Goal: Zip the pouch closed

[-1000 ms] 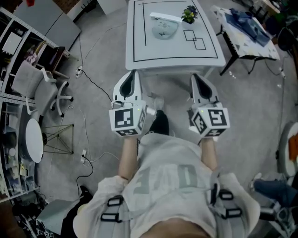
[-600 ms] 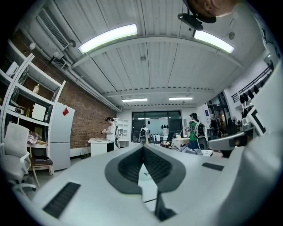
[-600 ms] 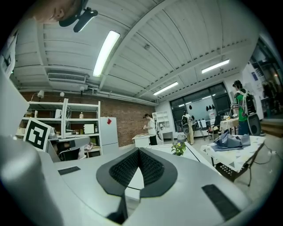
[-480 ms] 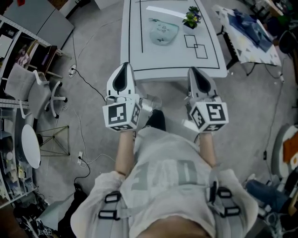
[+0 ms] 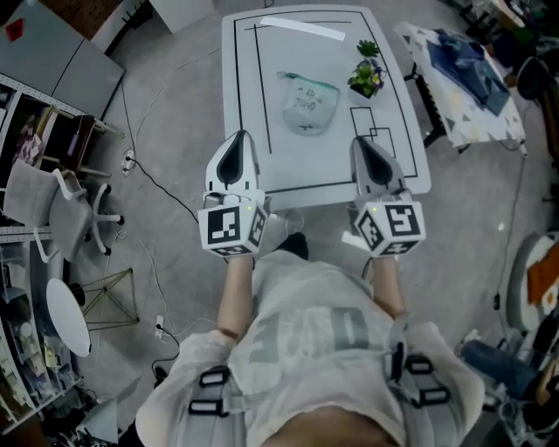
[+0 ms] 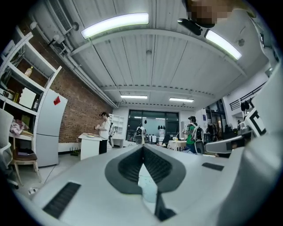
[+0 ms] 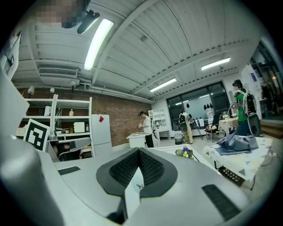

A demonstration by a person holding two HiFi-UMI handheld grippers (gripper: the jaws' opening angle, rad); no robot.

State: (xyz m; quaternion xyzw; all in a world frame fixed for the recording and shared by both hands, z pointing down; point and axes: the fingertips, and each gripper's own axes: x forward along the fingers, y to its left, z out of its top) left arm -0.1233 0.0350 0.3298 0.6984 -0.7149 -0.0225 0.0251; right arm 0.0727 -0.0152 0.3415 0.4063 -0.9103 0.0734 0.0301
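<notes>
A pale green pouch (image 5: 308, 104) lies flat in the middle of the white table (image 5: 262, 166), its wide edge toward the far side. My left gripper (image 5: 242, 138) hangs over the table's near left part, jaws shut and empty. My right gripper (image 5: 359, 141) is over the near right part, also shut and empty. Both point toward the pouch but stay well short of it. In the left gripper view the left gripper (image 6: 142, 146) shows closed tips with a sliver of the pouch (image 6: 147, 187) between the jaw roots. The right gripper (image 7: 138, 150) in its own view is closed too.
A small potted plant (image 5: 367, 77) stands at the table's right side, seen also as the plant (image 7: 185, 152) in the right gripper view. A white strip (image 5: 302, 27) lies at the far edge. Black outlined squares (image 5: 370, 140) mark the table. Office chairs (image 5: 61, 202) and cables are on the floor at left; a cluttered table (image 5: 461, 74) stands at right.
Both grippers have moved forward from in front of the table to over its near edge. The pouch and table now sit closer. Jaws stayed shut.
</notes>
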